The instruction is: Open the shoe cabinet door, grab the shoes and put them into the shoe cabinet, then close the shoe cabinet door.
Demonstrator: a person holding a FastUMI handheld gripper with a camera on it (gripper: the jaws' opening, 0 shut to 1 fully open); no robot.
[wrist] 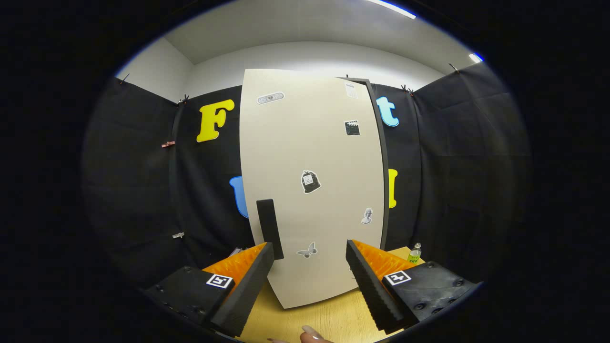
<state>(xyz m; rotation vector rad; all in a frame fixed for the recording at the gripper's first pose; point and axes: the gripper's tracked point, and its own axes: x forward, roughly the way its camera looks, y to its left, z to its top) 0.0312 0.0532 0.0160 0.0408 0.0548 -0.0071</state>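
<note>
The shoe cabinet (312, 157) stands upright on the wooden table just beyond my fingers. Its cream door (305, 200) carries several small stickers and looks shut or nearly so, with a dark edge of the cabinet body (379, 166) showing along its right side. A black vertical handle (269, 228) sits near the door's lower left edge, just above my left finger. My gripper (310, 267) is open, its fingers spread wide in front of the door's lower part with nothing between them. I see no shoes.
A small bottle with a green label (414, 255) stands on the table (310, 319) to the right of the cabinet, beyond my right finger. A person's fingertip (312, 333) shows at the table's near edge. Black cloth walls close in behind and on both sides.
</note>
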